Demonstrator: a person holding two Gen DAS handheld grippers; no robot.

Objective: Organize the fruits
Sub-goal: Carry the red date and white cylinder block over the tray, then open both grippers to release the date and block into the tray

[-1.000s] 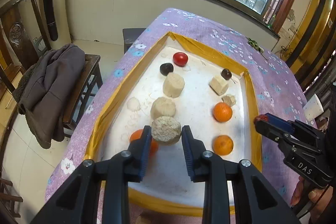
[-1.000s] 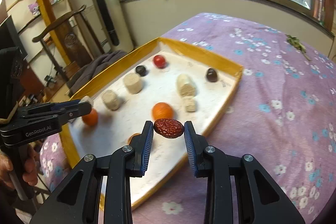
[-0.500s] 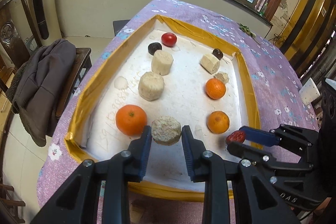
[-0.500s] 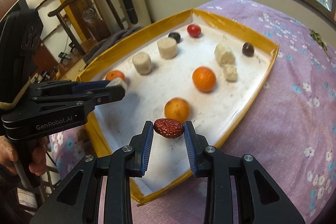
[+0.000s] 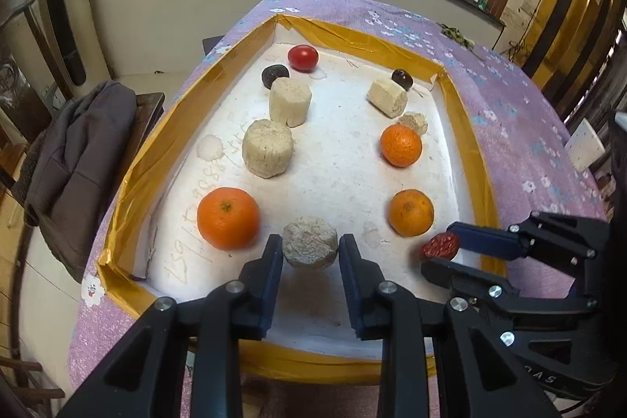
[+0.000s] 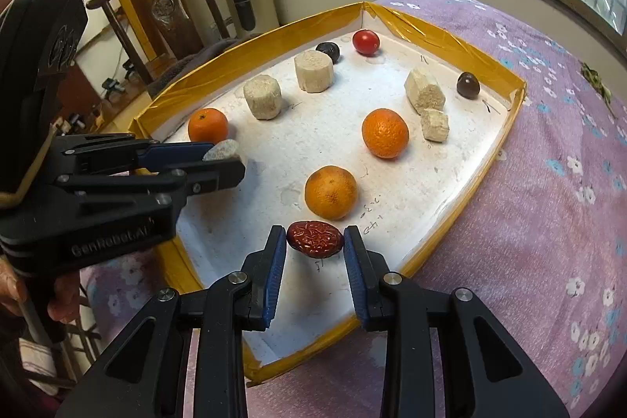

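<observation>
A pale round chunk [image 5: 310, 248] is being held between the fingers of the left gripper [image 5: 310, 255], clamped at its sides just above the near end of the white tray [image 5: 458, 128]. A wrinkled red date [image 6: 315, 238] is being pinched end to end by the right gripper [image 6: 314, 249], low over the near right part of the same tray. Both pieces are being carried, not resting; no contact with the tray floor can be made out.

In the tray, two rough columns are being built. On the left, an orange [image 5: 228, 217], two pale chunks, a dark fruit [image 5: 275, 75] and a red tomato [image 5: 302, 58] are lined up. On the right, two oranges, two pale pieces and another dark fruit [image 5: 402, 78] are lying.

The step in hand is judged to be placement: each carried piece is being brought to the near end of a column. The next move is likely to call for lowering each piece until it is sitting on the tray, just clear of the nearest orange, before the jaws are being opened; the round chunk may roll if released tilted.
</observation>
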